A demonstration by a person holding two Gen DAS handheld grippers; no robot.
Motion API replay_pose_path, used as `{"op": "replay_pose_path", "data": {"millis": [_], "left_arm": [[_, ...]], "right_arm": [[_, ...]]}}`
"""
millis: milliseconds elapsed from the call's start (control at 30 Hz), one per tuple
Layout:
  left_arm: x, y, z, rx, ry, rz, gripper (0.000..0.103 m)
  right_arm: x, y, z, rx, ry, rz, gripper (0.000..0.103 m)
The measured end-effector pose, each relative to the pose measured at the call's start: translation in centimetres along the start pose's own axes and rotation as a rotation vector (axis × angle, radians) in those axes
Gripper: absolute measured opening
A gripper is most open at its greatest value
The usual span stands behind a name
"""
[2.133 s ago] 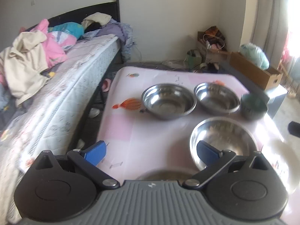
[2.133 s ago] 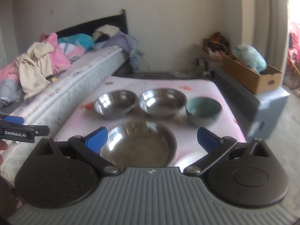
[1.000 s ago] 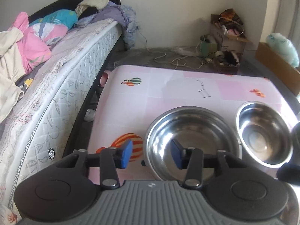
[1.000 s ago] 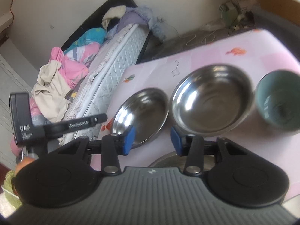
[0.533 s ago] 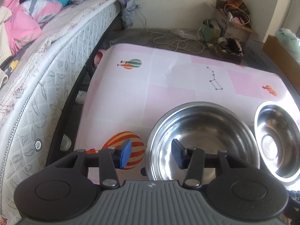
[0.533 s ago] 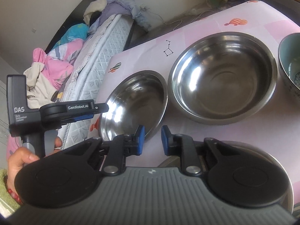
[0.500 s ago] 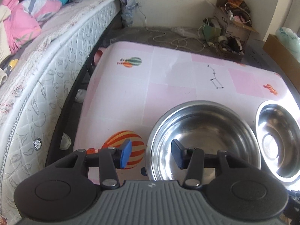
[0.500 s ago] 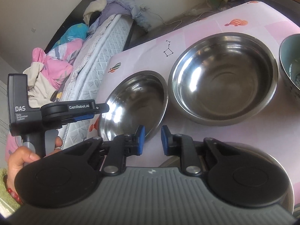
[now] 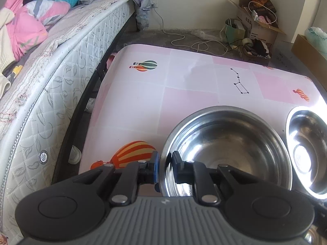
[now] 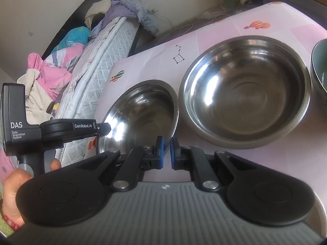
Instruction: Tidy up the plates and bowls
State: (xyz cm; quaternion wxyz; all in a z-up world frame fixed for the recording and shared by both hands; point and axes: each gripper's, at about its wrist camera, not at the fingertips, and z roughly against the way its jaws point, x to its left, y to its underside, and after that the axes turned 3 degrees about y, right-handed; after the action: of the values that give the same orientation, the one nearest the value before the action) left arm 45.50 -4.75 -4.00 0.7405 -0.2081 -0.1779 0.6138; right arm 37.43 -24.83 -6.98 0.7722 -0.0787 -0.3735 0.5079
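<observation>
my left gripper point(image 9: 165, 168) has just closed, its blue pads pinching the thin rim of a round, polished steel bowl point(image 9: 229, 149) on the glossy pink table point(image 9: 184, 94). my right gripper point(image 10: 166, 153) has just closed to a narrow slit at that bowl's near rim; grip unclear. a wider steel bowl point(image 10: 245, 89) sits beside.
</observation>
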Motion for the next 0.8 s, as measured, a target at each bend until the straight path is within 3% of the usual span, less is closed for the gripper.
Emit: {"op": "replay_pose_path", "data": {"millis": [367, 600, 800], "left_arm": [[-0.1, 0.9, 2.0, -0.025, 0.037, -0.027, 0.01], [1.0, 1.4, 1.4, 0.031, 0.05, -0.006, 0.012], [1.4, 1.4, 1.4, 0.02, 0.046, 0.004, 0.027]], "right_arm": [[2.1, 0.1, 1.1, -0.032, -0.056, 0.103, 0.0], [1.0, 0.2, 1.7, -0.006, -0.04, 0.042, 0.003], [-0.9, -0.2, 1.6, 0.025, -0.013, -0.028, 0.015]]}}
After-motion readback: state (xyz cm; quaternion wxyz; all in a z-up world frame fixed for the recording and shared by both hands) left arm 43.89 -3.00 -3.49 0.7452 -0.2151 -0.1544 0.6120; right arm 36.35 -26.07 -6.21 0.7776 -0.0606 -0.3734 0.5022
